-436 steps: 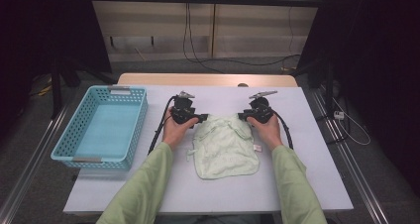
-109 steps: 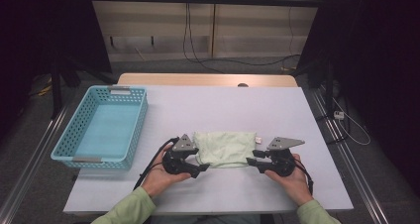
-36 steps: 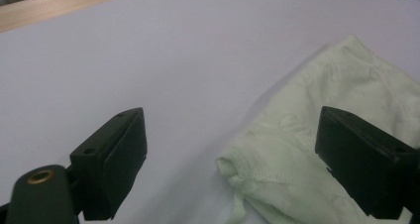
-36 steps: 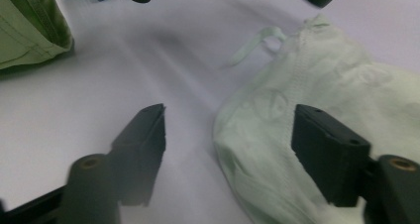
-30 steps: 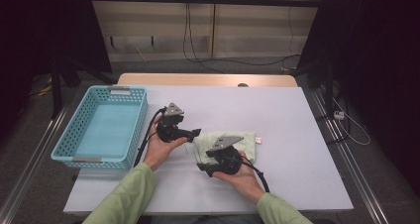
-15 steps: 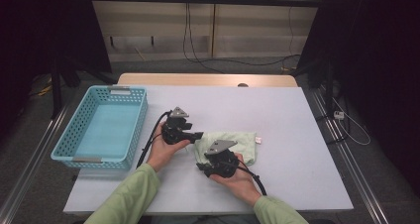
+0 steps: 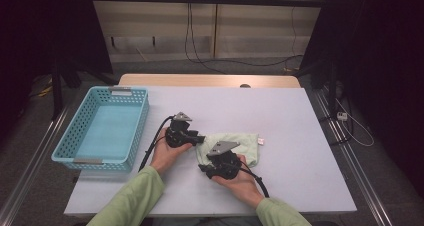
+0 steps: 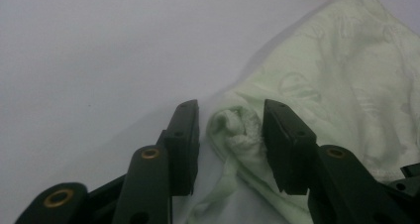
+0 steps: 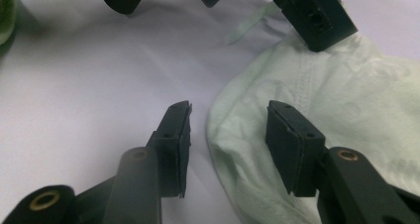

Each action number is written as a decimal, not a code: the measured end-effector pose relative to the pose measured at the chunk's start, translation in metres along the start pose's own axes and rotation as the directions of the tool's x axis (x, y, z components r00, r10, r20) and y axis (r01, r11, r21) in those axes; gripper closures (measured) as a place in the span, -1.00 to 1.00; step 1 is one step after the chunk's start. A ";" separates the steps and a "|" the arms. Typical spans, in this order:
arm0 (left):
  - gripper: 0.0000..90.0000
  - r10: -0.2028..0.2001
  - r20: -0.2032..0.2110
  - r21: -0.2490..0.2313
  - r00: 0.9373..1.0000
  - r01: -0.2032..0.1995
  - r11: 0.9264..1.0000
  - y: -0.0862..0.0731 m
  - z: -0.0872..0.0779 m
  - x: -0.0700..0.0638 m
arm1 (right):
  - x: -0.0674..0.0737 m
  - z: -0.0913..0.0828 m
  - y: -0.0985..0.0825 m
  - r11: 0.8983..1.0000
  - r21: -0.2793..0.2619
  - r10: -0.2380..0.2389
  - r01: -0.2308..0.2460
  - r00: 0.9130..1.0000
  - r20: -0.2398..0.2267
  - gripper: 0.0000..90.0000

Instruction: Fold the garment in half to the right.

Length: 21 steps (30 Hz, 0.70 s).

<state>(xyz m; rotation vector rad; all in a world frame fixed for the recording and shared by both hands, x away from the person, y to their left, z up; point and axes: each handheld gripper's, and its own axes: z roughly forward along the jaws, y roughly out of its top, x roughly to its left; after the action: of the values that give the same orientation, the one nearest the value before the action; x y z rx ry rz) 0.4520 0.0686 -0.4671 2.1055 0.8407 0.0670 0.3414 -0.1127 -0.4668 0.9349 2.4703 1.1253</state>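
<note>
The cloth (image 7: 231, 147), pale green and folded into a small bundle, lies on the white table (image 7: 300, 136) a little toward the person's side of the middle, with a small white tag at its far right corner. In the left gripper view its bunched corner (image 8: 237, 127) sits between the two black jaws, a loose strip of fabric trailing down toward the bottom edge. The rest of the cloth spreads away to the upper right, with a faint woven pattern on it.

The left gripper (image 7: 192, 138) sits at the cloth's left end. Its jaws have just been closing, and the bunched corner is between them. The right-hand jaw in that view lies against the fabric, while a sliver of table still shows between the cloth and the other jaw, so the pinch is not complete.

The right gripper (image 7: 212, 168) is at the cloth's near left edge, just beside the left one. In the right gripper view (image 9: 225, 130) its jaws stand apart over the rounded folded edge. One is on bare table, the other over the fabric, and neither presses it. The left gripper's jaws show at the top of that view.

Both hands come in from the bottom in light green sleeves (image 7: 135, 198). A light blue basket (image 7: 82, 141) stands well apart at the table's left side.
</note>
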 end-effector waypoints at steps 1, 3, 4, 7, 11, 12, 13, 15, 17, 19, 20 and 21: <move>0.43 -0.004 0.001 -0.001 1.000 0.004 1.000 -0.001 0.000 -0.001 | 0.000 0.000 0.000 1.000 0.000 0.002 -0.002 1.000 0.003 0.18; 0.47 -0.005 0.002 0.002 1.000 0.005 1.000 -0.001 0.000 -0.002 | 0.002 -0.001 0.000 1.000 0.005 -0.004 0.004 1.000 0.019 0.18; 0.53 -0.010 0.006 0.001 1.000 0.010 1.000 -0.001 0.000 -0.002 | 0.002 -0.002 0.001 1.000 0.001 -0.002 0.002 1.000 0.020 0.18; 0.67 0.005 0.000 -0.008 1.000 -0.005 1.000 -0.002 0.000 -0.004 | 0.004 -0.006 0.004 1.000 -0.018 -0.004 0.004 1.000 0.004 0.22; 0.73 0.019 -0.026 -0.012 0.999 -0.019 1.000 -0.001 -0.001 -0.009 | 0.004 -0.004 0.006 1.000 0.025 0.014 -0.014 1.000 -0.009 0.30; 0.74 0.012 -0.030 -0.017 0.999 -0.012 1.000 -0.001 -0.001 -0.009 | 0.004 -0.002 0.004 0.999 0.038 0.017 -0.017 1.000 -0.007 0.31; 0.74 0.015 -0.031 -0.014 0.999 -0.016 1.000 -0.001 -0.002 -0.009 | 0.004 -0.001 0.004 0.999 0.031 0.017 -0.017 1.000 0.001 0.34; 0.74 0.006 -0.030 -0.022 1.000 -0.007 1.000 -0.001 -0.002 -0.008 | 0.005 -0.001 0.005 0.999 0.039 0.010 -0.010 1.000 0.013 0.33; 0.74 -0.003 -0.026 -0.025 1.000 0.003 1.000 -0.002 -0.002 -0.007 | 0.006 0.001 0.005 0.999 0.035 0.001 -0.002 1.000 0.020 0.34; 0.74 -0.015 -0.022 -0.030 1.000 0.014 0.999 -0.002 -0.002 -0.006 | 0.006 0.002 0.006 0.999 0.041 0.013 -0.014 1.000 0.023 0.40; 0.74 -0.018 -0.021 -0.031 1.000 0.018 0.999 -0.002 -0.002 -0.006 | 0.005 0.003 0.007 0.999 0.042 0.011 -0.012 1.000 0.026 0.42; 0.74 -0.020 -0.021 -0.033 1.000 0.019 0.999 -0.001 -0.003 -0.006 | 0.005 0.003 0.007 0.999 0.040 0.007 -0.008 1.000 0.030 0.44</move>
<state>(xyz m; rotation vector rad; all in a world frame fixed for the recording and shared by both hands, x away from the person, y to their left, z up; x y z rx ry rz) 0.4461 0.0679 -0.4650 2.0690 0.8673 0.0920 0.3422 -0.1037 -0.4636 0.9665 2.4759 1.0599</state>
